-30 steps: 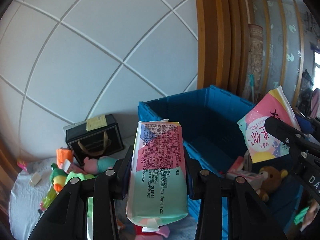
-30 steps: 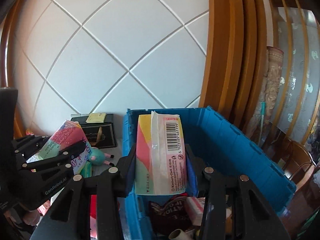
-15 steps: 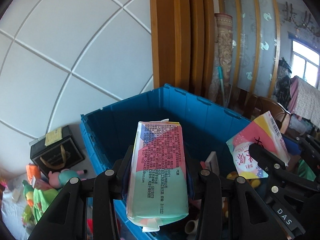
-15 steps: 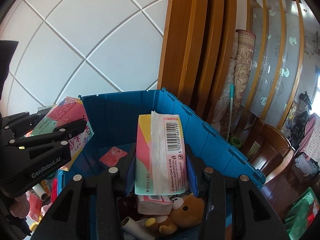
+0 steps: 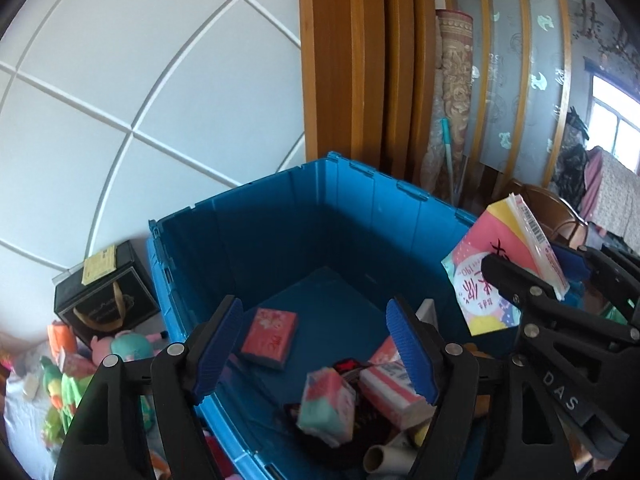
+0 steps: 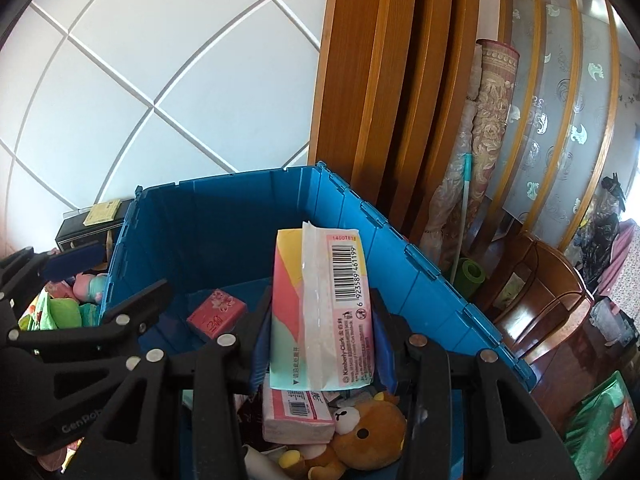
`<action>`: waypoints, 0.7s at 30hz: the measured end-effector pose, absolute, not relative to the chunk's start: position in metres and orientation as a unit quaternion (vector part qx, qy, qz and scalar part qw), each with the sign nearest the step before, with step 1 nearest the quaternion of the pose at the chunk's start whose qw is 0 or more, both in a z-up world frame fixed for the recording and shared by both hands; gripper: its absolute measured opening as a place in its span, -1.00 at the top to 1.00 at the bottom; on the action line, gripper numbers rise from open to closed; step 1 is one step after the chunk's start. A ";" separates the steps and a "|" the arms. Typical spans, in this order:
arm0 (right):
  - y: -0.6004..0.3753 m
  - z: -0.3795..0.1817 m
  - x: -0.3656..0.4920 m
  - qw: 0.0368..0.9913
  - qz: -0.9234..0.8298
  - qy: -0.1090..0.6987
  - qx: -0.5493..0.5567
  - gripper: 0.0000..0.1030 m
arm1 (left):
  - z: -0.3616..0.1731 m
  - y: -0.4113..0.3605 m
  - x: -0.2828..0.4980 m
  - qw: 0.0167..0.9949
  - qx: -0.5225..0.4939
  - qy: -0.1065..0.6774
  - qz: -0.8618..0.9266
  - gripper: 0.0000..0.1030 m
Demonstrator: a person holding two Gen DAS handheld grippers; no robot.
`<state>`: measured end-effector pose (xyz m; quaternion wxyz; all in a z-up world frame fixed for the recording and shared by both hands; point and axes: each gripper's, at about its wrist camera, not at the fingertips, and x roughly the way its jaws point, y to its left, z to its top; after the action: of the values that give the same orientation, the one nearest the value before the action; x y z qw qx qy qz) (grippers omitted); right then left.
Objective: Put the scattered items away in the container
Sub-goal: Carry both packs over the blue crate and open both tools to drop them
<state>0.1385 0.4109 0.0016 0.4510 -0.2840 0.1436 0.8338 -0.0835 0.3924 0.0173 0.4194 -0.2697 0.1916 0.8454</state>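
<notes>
My left gripper (image 5: 316, 344) hangs over the blue crate (image 5: 280, 240) with its jaws opening and nothing between the blue pads. Below them a pink and green tissue pack (image 5: 326, 408) shows blurred among the crate's contents. My right gripper (image 6: 320, 344) is shut on a second tissue pack (image 6: 320, 312), held upright above the crate (image 6: 224, 232). In the left wrist view that pack (image 5: 500, 272) is at the right. In the right wrist view the left gripper (image 6: 104, 280) stands open at the left.
Inside the crate lie a red pack (image 6: 216, 314), a pink tissue pack (image 6: 296, 412) and a brown plush bear (image 6: 360, 432). Left of the crate are a black gift box (image 5: 104, 292) and plush toys (image 5: 120, 344). A wooden frame (image 5: 352, 80) and a rolled rug (image 5: 448, 100) stand behind.
The left jaws have opened and their tissue pack has dropped into the crate. Both grippers have moved from beside the crate to above it; the right still holds its pack.
</notes>
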 end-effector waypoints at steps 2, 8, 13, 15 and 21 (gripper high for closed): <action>0.414 0.005 0.133 0.452 0.834 0.141 -0.285 0.18 | 0.016 0.390 -0.085 0.415 -0.268 0.195 0.847 -0.57; 0.413 0.013 0.122 0.454 0.832 0.135 -0.288 -0.17 | 0.011 0.383 -0.090 0.410 -0.274 0.201 0.847 -0.60; 0.409 0.018 0.122 0.453 0.832 0.136 -0.288 -0.44 | 0.008 0.375 -0.095 0.405 -0.284 0.199 0.846 -0.60; 0.406 0.019 0.121 0.454 0.831 0.134 -0.290 -0.45 | 0.008 0.371 -0.095 0.405 -0.287 0.199 0.845 -0.60; 0.394 0.020 0.116 0.451 0.829 0.133 -0.301 -0.45 | 0.005 0.355 -0.095 0.403 -0.297 0.198 0.843 -0.61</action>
<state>0.1161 0.3938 0.0199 0.4513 -0.3011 0.1332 0.8294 -0.0953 0.3550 0.0046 0.4031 -0.2969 0.1979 0.8428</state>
